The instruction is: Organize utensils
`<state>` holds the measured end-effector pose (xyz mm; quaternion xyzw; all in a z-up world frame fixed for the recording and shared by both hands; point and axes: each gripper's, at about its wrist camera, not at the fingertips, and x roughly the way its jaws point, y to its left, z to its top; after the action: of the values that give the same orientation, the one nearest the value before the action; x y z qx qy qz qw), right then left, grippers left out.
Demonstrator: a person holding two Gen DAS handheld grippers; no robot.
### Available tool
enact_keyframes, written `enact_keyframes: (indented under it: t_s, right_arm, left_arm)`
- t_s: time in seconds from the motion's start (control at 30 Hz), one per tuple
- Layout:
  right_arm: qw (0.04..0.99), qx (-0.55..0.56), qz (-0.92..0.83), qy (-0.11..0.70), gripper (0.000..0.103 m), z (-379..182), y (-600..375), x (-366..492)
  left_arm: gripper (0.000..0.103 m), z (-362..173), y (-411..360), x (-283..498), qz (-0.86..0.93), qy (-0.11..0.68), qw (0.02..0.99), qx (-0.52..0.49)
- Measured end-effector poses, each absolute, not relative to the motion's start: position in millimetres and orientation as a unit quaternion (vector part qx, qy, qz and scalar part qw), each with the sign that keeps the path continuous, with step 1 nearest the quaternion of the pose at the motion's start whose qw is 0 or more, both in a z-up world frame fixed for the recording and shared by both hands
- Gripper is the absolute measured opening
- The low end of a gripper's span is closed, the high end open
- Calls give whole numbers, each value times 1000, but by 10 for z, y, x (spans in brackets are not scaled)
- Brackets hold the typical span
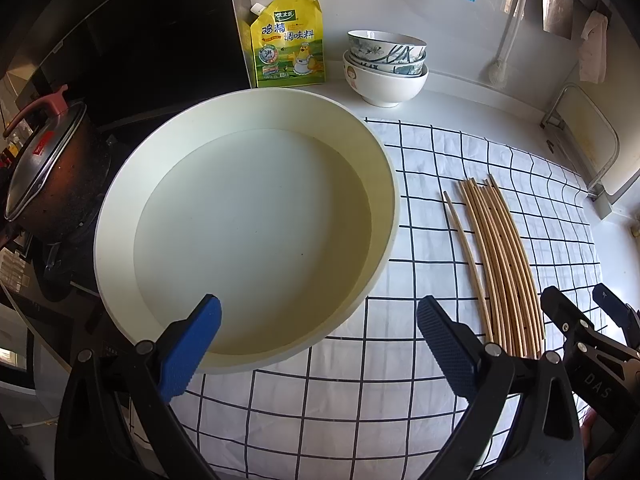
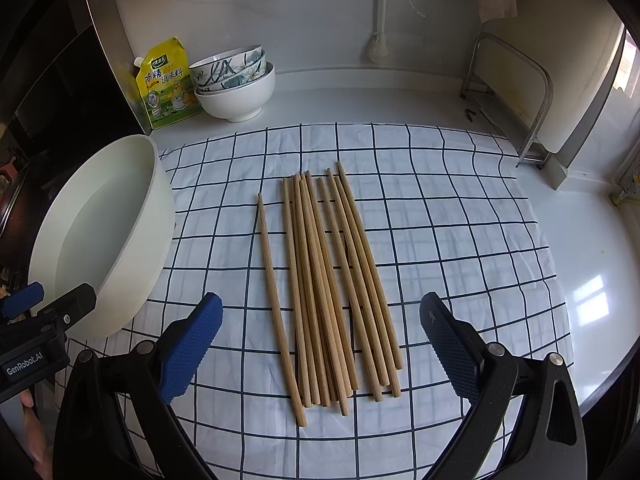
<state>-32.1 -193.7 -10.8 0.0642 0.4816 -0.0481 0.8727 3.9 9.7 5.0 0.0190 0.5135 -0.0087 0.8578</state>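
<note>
The chopsticks [image 2: 328, 288] lie in a loose bundle on the checked cloth [image 2: 460, 216], one stick a little apart on the left, probably spread there to dry and be sorted. The right gripper [image 2: 320, 344] hangs above their near ends, jaws wide apart and holding nothing, seemingly lined up for a pick. The left gripper [image 1: 318, 344], jaws also wide and empty, hovers over the near rim of the basin [image 1: 360, 128], which holds only water.
</note>
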Motion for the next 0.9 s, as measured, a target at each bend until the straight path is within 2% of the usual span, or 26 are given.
enact_keyframes:
  t_s: [0.9]
  right_arm:
    - [875,65,-47,477,94,-49,-1942,-346]
  left_arm:
    - [96,59,96,22,-6,511,859,18]
